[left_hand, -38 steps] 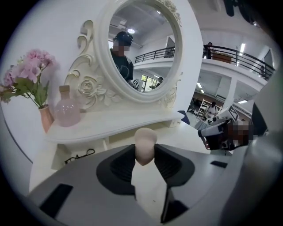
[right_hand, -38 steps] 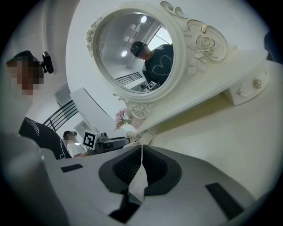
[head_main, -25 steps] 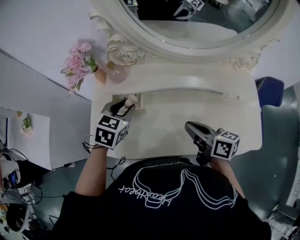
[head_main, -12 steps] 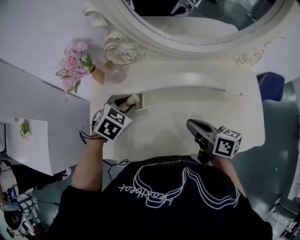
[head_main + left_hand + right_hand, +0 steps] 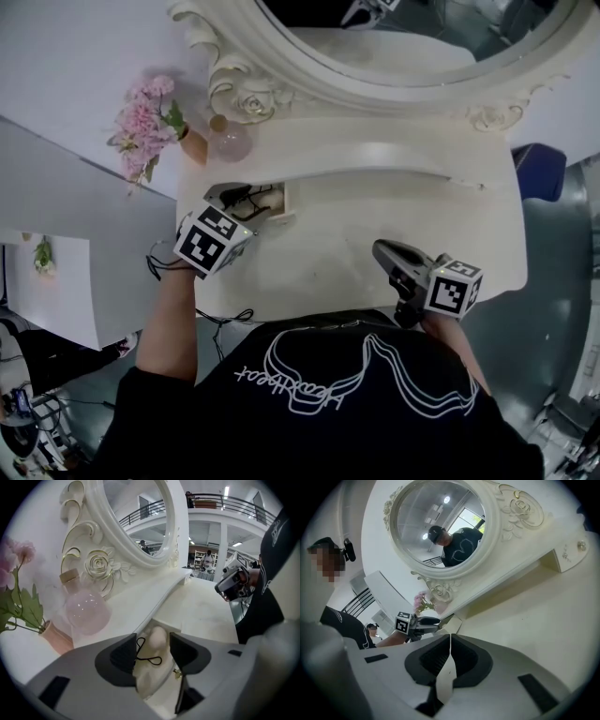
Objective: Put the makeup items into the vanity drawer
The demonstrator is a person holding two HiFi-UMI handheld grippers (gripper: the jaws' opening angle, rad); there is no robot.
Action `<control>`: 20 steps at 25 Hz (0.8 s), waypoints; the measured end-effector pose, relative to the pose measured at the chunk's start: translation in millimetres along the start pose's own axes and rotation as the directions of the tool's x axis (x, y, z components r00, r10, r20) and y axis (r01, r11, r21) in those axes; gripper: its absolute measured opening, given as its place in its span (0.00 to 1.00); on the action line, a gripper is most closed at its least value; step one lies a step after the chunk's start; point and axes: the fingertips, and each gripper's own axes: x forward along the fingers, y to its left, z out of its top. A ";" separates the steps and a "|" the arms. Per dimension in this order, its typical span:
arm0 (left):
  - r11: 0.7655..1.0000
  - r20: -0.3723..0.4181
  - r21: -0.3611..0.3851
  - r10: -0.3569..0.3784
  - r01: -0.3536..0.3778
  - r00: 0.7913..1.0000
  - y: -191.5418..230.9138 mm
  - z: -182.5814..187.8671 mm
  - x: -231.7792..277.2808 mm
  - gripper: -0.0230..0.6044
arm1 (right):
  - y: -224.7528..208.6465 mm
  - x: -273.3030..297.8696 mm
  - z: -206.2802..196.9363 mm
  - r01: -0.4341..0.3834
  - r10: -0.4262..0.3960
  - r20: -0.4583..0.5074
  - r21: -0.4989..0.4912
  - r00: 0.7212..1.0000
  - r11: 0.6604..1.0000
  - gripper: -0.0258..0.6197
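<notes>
The small drawer (image 5: 284, 212) at the left of the white vanity stands pulled out. My left gripper (image 5: 246, 197) points down into it. In the left gripper view a cream makeup item (image 5: 158, 637) with a black cord loop lies in the drawer (image 5: 174, 667) between the jaws of my left gripper (image 5: 152, 652). The jaws have just been opening, and the pads stand apart from the item on both sides. My right gripper (image 5: 381, 251) hovers over the vanity top near the front edge, shut with nothing in it (image 5: 450, 654).
A round pink perfume bottle (image 5: 230, 142) (image 5: 86, 611) and a vase of pink flowers (image 5: 148, 117) stand just behind the drawer. The oval mirror (image 5: 412, 66) rises at the back of the vanity top (image 5: 375, 216). A blue seat (image 5: 541, 173) is at the right.
My left gripper has dipped toward the drawer and rolled, its jaws have opened, and the cream item has gone from its tips into the drawer. The right gripper has stayed put.
</notes>
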 end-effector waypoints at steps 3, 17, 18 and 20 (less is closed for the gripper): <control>1.000 0.016 -0.006 0.013 -0.013 1.000 0.7 -0.9 -5.6 0.44 | 4.4 3.2 -0.1 -0.015 0.015 -0.014 -0.008 1.000 1.000 0.06; 0.950 0.349 -0.300 0.029 0.082 0.937 -71.0 57.9 -76.6 0.35 | 46.8 -28.4 26.2 -0.131 0.137 0.030 -0.159 0.990 0.979 0.05; 0.943 0.379 -0.317 0.030 0.099 0.925 -79.8 63.9 -81.1 0.32 | 53.0 -34.0 29.8 -0.141 0.150 0.031 -0.189 0.988 0.972 0.05; 0.930 0.428 -0.341 0.023 0.138 0.904 -99.5 75.6 -88.7 0.27 | 63.7 -45.7 34.8 -0.150 0.163 0.029 -0.256 0.986 0.955 0.05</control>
